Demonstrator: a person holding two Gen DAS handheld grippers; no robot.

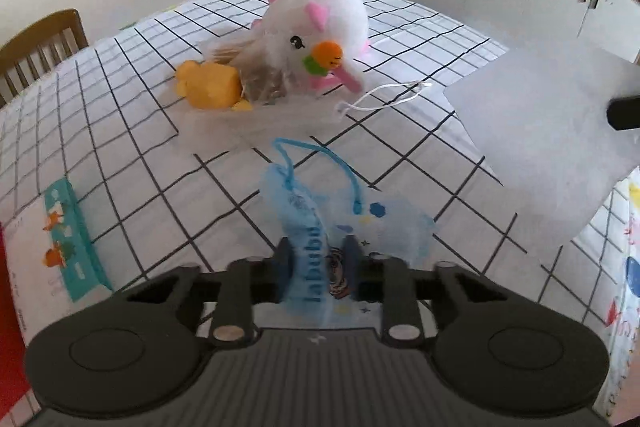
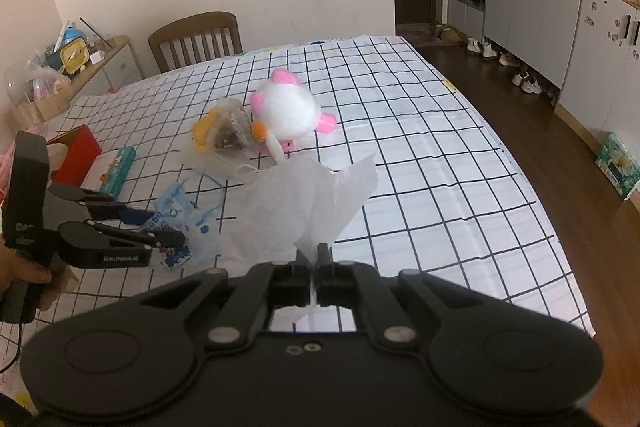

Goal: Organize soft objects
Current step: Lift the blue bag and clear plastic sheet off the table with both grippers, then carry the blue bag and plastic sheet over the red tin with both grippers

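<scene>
Your left gripper (image 1: 316, 259) pinching the blue mesh bag (image 1: 320, 211), your right gripper (image 2: 314, 259) pinching the white bag (image 2: 316, 195), plush toy (image 2: 286, 111) at twelve o'clock, free checked tablecloth (image 2: 440, 187) toward three o'clock until the table edge.

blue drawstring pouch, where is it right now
In the left wrist view the blue drawstring pouch is pinched between the left gripper fingers, low over the checked tablecloth, nearer the camera than the white plush toy.

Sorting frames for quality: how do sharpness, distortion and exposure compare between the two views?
Left wrist view: soft and hazy, the blue pouch near the lens blurred, grid lines bowed. Right wrist view: crisper, the white sheet brightly lit, cabinets curved at the edge.
</scene>
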